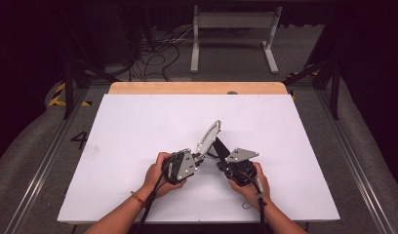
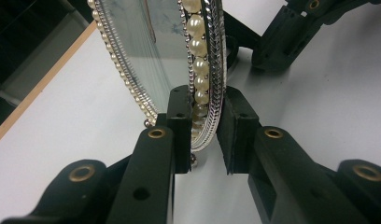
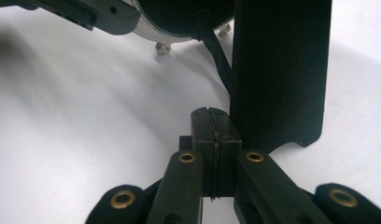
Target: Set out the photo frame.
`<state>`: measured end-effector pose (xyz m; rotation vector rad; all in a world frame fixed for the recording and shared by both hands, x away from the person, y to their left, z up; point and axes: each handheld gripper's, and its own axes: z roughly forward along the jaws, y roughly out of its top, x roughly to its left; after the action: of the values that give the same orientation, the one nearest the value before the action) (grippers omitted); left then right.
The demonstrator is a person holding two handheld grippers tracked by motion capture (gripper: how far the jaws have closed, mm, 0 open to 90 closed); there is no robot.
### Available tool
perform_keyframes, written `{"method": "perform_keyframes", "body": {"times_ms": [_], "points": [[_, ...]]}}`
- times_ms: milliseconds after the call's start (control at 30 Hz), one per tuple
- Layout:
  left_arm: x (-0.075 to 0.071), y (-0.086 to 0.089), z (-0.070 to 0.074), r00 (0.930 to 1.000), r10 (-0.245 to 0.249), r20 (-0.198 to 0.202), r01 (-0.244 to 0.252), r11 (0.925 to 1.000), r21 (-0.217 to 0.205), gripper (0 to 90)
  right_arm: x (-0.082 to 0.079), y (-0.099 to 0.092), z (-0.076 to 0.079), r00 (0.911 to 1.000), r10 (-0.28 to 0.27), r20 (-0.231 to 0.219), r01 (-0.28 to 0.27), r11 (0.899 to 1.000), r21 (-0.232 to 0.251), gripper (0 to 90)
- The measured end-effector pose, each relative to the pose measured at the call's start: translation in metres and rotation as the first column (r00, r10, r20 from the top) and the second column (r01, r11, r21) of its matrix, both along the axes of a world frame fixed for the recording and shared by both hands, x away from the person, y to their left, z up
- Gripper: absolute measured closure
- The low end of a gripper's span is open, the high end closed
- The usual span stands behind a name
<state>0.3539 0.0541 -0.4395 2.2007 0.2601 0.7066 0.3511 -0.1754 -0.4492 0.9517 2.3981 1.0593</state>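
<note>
Your left gripper [image 2: 205, 135] fingers clamp the fragile oval pearl-rimmed glass frame [image 2: 179, 56] at its stiff rim; right gripper [image 3: 215, 140] fingers are closed beside its black stand [image 3: 277, 70].

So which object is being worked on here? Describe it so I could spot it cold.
On the white table, look just ahead of the person's two hands, near the middle. Standing tilted there is an oval picture frame with a silver rim edged in pearl beads, propped by a black back stand. The left gripper has its jaws around the frame's rim.
</note>
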Motion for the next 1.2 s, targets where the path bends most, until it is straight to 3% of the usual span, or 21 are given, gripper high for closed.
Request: {"method": "perform_keyframes", "body": {"times_ms": [200,433,633,1200], "points": [[0.000,-0.002,-0.001,1.0000,-0.002,-0.001,0.002,0.9999,-0.010,75.3,0.004,-0.004,-0.002,0.9998,-0.016,-0.008,0.016,1.000,-0.008,90.0],[0.003,-0.001,-0.003,0.9994,-0.005,-0.033,0.004,0.9990,-0.044,74.1,0.007,-0.008,-0.004,0.9992,-0.037,0.013,0.037,0.999,0.000,90.0],[0.003,0.001,-0.002,0.9987,-0.029,-0.041,0.027,0.9981,-0.055,74.3,0.009,-0.011,-0.005,0.9988,-0.047,0.014,0.047,0.999,0.004,90.0],[0.009,-0.001,-0.008,0.9950,-0.035,-0.093,0.031,0.9983,-0.049,75.8,0.018,-0.017,-0.008,0.9966,-0.078,0.025,0.078,0.997,0.006,90.0]]}}
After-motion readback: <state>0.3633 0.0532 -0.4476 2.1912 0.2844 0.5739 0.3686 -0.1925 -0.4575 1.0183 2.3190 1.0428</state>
